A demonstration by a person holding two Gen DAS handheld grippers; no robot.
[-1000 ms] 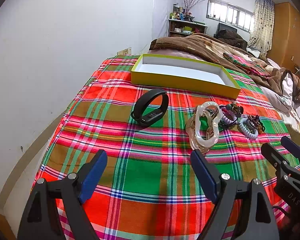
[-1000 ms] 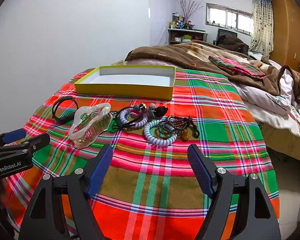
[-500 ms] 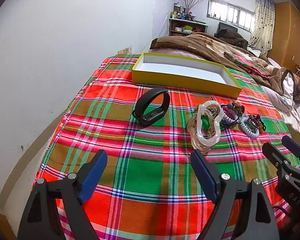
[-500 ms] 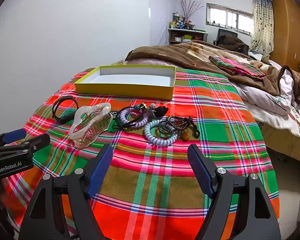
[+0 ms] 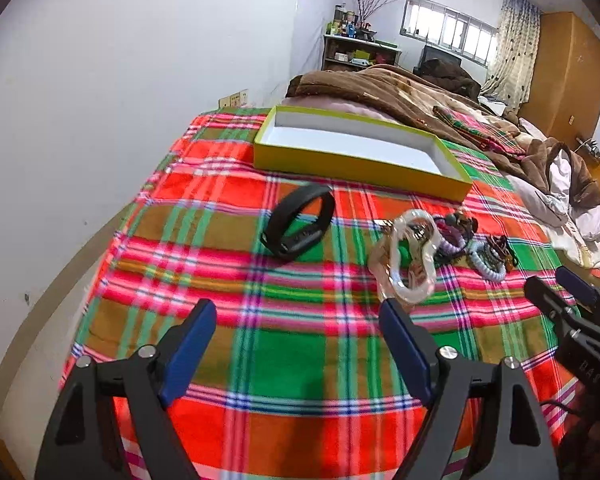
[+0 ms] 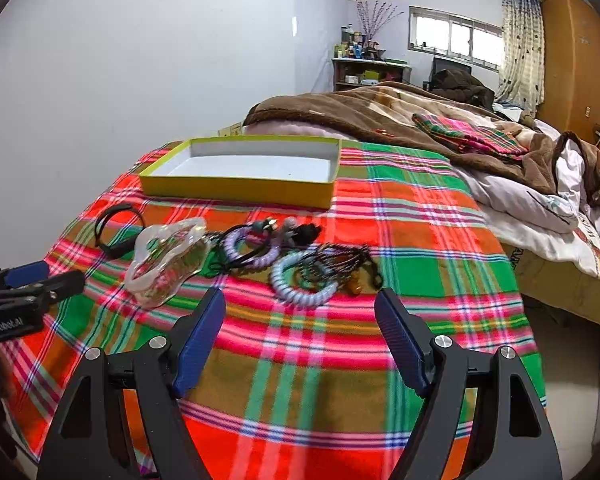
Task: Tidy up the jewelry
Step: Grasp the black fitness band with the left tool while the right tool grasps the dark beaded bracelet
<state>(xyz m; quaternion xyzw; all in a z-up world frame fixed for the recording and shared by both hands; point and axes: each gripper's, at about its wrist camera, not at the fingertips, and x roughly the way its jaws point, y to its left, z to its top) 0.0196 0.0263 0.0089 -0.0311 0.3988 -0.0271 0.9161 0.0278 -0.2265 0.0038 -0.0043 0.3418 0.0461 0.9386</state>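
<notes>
Jewelry lies in a loose row across the plaid bedspread (image 6: pixel 420 216), and I read it from the left in my right wrist view. At about 9 o'clock sits a black wristband (image 6: pixel 118 230), standing on its edge. Just beside it toward the center is a clear plastic hair claw (image 6: pixel 166 260), touching a lilac coil hair tie (image 6: pixel 252 250) with small charms. Next comes a pale blue coil tie (image 6: pixel 300 286), overlapping a dark beaded bracelet (image 6: pixel 342 258) at roughly 12 o'clock of my fingers. Beyond the row, near 11 o'clock, a shallow yellow box (image 6: pixel 236 190) with a white inside rests open on the bedspread, with nothing in it.

My left hand-held gripper (image 5: pixel 296 340) hovers above the cloth with its blue-padded fingers spread wide and nothing between them; the wristband lies at its 12 o'clock, apart from it. My right hand-held gripper (image 6: pixel 300 328) is likewise spread and empty, low over the near edge of the bed.

Behind the box a brown blanket (image 6: pixel 380 116) is heaped up. Further right are white bedding, a curtained window (image 6: pixel 456 40), a cluttered shelf and a wooden wardrobe (image 6: pixel 576 64). White walls close off the left.
</notes>
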